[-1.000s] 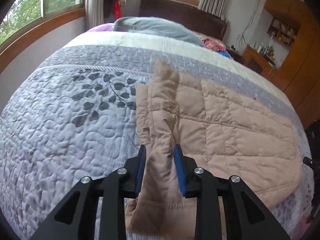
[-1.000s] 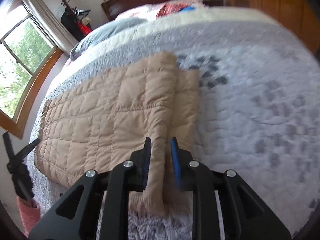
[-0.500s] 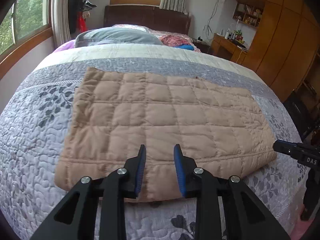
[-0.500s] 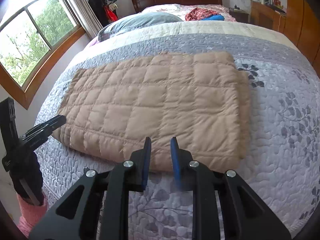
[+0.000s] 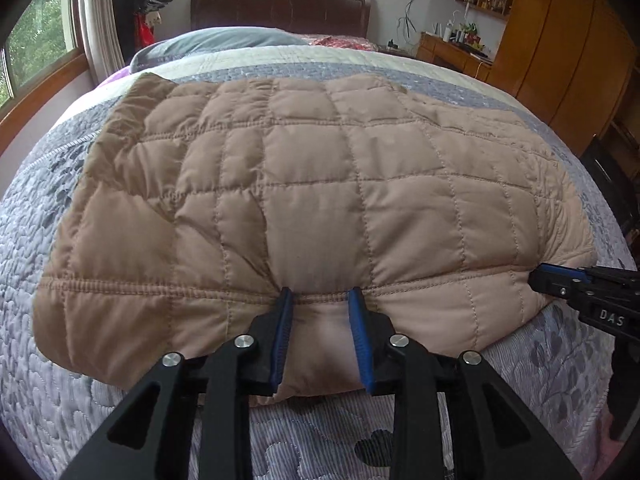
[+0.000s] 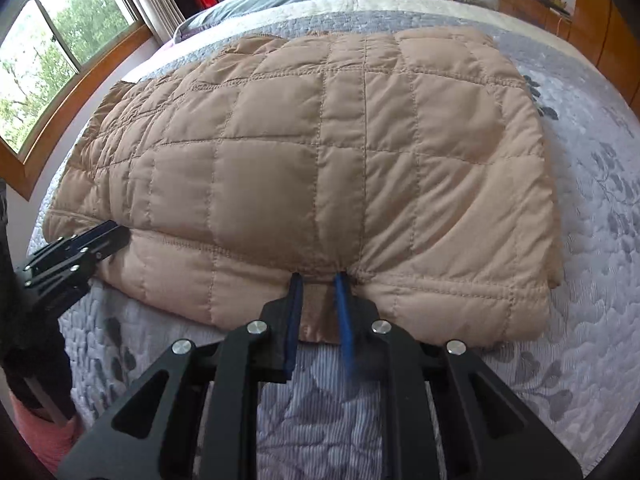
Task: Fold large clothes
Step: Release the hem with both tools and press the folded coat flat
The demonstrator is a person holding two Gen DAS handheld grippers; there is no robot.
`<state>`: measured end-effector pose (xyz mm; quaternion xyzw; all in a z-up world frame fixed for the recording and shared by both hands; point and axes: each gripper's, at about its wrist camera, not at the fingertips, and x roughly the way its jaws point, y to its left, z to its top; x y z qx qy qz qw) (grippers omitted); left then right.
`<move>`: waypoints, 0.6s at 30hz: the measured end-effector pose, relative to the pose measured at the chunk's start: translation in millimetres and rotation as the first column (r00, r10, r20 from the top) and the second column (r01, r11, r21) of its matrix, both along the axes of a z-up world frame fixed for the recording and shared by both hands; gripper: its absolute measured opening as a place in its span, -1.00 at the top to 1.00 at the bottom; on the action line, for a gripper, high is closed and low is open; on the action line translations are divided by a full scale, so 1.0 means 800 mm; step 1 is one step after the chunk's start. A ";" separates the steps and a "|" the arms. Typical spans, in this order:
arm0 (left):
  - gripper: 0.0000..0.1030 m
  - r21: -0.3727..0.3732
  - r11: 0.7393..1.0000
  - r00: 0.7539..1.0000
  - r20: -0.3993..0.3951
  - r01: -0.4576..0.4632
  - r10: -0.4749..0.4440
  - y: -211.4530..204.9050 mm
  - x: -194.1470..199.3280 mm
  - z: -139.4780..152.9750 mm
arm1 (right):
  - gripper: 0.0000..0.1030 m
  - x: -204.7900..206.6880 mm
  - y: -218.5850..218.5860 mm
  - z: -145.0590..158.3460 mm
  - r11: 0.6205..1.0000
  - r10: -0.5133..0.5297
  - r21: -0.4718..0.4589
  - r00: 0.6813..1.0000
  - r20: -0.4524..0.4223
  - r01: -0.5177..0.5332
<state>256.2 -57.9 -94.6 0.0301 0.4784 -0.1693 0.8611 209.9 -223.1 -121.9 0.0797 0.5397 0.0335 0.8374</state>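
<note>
A tan quilted jacket [image 5: 320, 184] lies folded flat across the grey patterned bedspread [image 5: 60, 380]. My left gripper [image 5: 320, 294] is shut on the near hem left of the middle, and the cloth puckers between its blue pads. In the right wrist view the same jacket [image 6: 320, 152] fills the frame. The jaws of my right gripper [image 6: 318, 278] are closing on the near hem further right, where cloth bunches between them. Each gripper shows in the other's view: the right gripper [image 5: 560, 280] at the jacket's right corner, the left gripper [image 6: 116, 232] at its left edge.
A grey pillow [image 5: 224, 40] and a dark headboard [image 5: 280, 8] lie at the far end of the bed. Wooden cupboards [image 5: 568, 40] stand to the right, a window [image 6: 48, 60] to the left. Bare bedspread [image 6: 600, 240] surrounds the jacket.
A second ago both grippers held a raised fold at the jacket's side. The jacket now lies flat, and both grippers have swung to its near hem and sunk onto it.
</note>
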 end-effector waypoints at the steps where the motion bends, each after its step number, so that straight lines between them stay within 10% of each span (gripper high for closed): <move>1: 0.42 -0.003 1.000 1.000 -0.003 -0.004 0.004 0.002 0.001 0.002 | 0.70 0.001 0.000 0.001 1.000 -0.003 0.002 1.000 -0.002 0.003; 18: 0.38 0.048 0.998 0.995 0.092 -0.042 0.037 0.024 -0.028 0.029 | 0.65 -0.026 -0.057 0.042 0.997 -0.080 0.017 0.994 0.079 0.079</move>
